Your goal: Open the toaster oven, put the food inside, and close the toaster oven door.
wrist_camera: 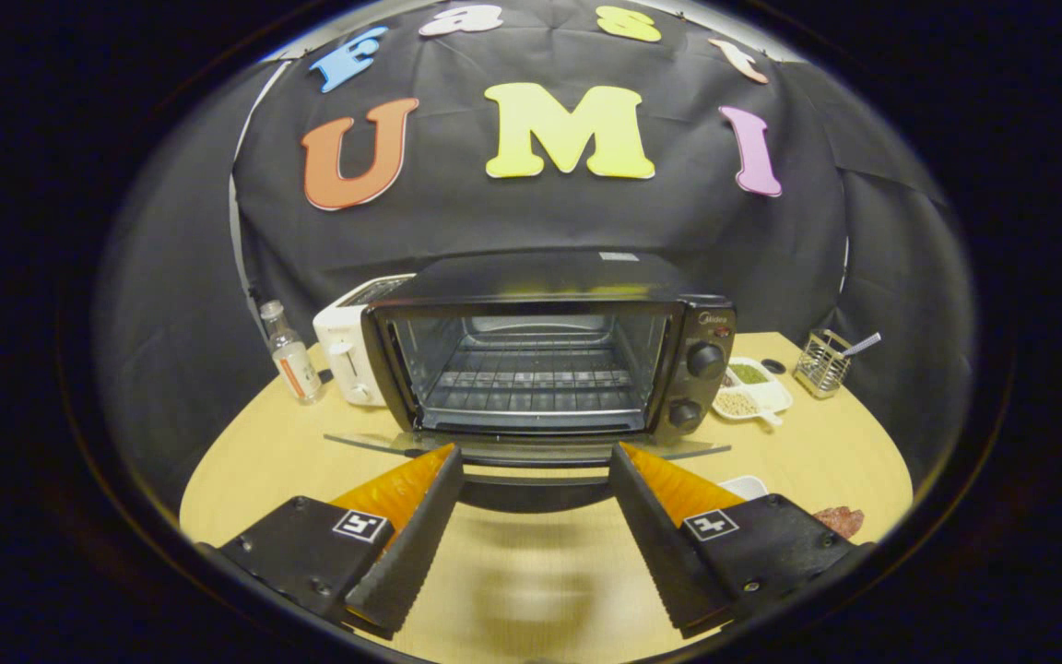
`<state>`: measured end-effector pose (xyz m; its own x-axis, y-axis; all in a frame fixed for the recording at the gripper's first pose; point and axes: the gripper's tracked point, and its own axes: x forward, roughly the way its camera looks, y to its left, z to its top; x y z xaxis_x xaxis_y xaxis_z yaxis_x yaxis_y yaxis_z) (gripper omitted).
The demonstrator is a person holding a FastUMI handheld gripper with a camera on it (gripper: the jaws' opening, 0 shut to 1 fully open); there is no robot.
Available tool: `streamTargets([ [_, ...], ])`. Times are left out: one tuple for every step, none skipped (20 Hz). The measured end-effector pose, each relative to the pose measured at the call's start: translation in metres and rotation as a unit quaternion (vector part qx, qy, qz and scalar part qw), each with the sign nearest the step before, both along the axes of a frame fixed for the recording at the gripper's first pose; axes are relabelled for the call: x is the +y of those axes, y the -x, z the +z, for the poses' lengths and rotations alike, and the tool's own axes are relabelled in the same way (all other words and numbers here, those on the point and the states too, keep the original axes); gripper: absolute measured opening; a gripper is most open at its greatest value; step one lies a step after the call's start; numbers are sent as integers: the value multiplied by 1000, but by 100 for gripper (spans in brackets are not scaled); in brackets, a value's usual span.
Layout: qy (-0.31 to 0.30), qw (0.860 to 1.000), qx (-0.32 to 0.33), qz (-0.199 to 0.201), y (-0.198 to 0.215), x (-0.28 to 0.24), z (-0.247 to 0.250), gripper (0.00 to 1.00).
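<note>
Fingers spread wide and empty, the gripper hangs just short of the toaster oven, whose glass door lies folded down flat toward it, the door's front edge and handle sitting between the two fingertips. Nothing is pinched; I judge the tips are near the door edge, though whether they touch it I cannot tell. The wire rack inside is bare, so the opening step looks done and the loading step is next. The food, a reddish piece, lies on the table just beyond the right finger, beside a small white dish. The next move, as I see it, calls for swinging right, closing on that piece, and carrying it over the lowered door onto the rack. Further out stand a white toaster, a small bottle, a divided tray of grains and a wire holder.
</note>
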<state>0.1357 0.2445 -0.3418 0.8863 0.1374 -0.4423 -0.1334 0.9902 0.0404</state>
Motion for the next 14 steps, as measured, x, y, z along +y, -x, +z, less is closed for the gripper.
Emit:
streamTargets([
  [0, 1000, 5, 1, 4, -1, -5, 100],
  [2, 1000, 10, 2, 6, -2, -9, 100],
  [5, 1000, 15, 4, 9, -2, -14, 100],
  [12, 1000, 18, 7, 12, -3, -17, 100],
  [17, 1000, 19, 8, 17, -3, -20, 100],
  [23, 1000, 19, 9, 20, -4, -22, 100],
  [28, 999, 21, 9, 23, -4, -25, 100],
  [32, 999, 26, 7, 26, -5, -29, 100],
  [32, 999, 35, 7, 28, -6, -36, 100],
  [26, 999, 46, 6, 31, -6, -42, 100],
  [17, 998, 56, 5, 35, -5, -48, 100],
  [11, 998, 67, 4, 38, -5, -55, 100],
  [11, 997, 76, 5, 40, -5, -63, 100],
  [12, 996, 87, 8, 41, -5, -70, 100],
])
